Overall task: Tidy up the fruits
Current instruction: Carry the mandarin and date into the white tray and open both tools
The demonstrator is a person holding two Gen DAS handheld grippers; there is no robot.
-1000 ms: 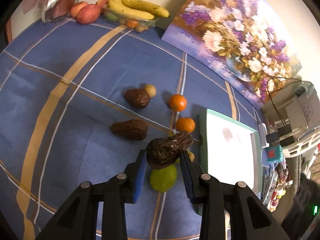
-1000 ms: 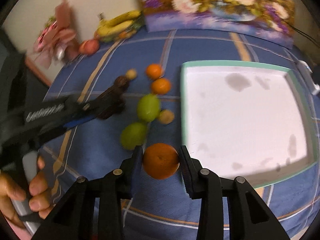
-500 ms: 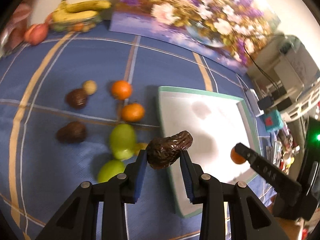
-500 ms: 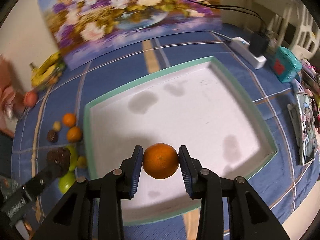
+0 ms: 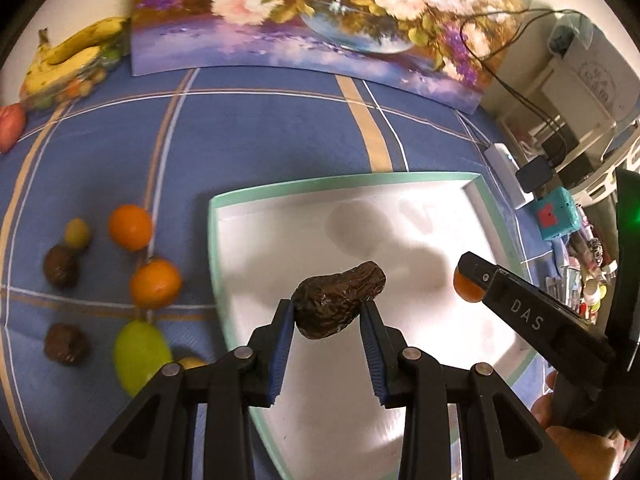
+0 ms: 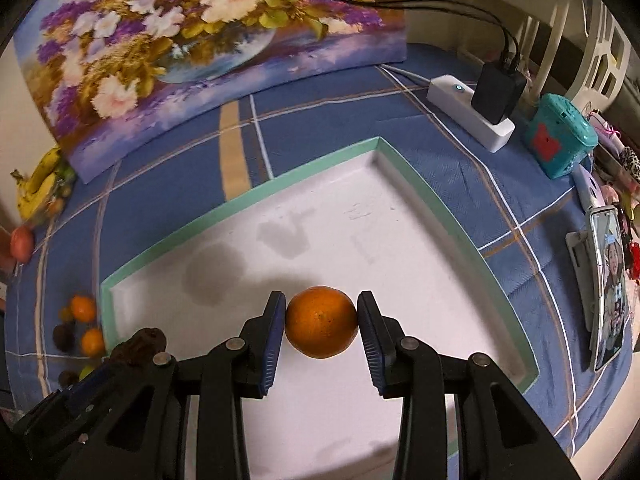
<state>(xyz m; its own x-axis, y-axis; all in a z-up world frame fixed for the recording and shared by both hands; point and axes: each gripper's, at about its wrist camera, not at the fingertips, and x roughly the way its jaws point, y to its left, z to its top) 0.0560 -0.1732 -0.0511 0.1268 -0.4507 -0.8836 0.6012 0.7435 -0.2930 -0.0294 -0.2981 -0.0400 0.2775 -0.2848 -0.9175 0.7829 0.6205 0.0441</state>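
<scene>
The left gripper [image 5: 328, 312] clamps a wrinkled brown avocado [image 5: 336, 300] over the near part of the white tray [image 5: 280, 200]; the right gripper [image 6: 322, 322] pinches an orange [image 6: 321, 322] above the same tray. Farther left, loose oranges [image 5: 155, 283] and green fruit [image 5: 140, 350] lie on the blue cloth [image 5: 260, 132], with a flower painting [image 6: 200, 40] beyond.

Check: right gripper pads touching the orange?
Touching. The right wrist view shows both blue pads of the right gripper pressed against the sides of the orange, no gap, held above the white tray.
</scene>
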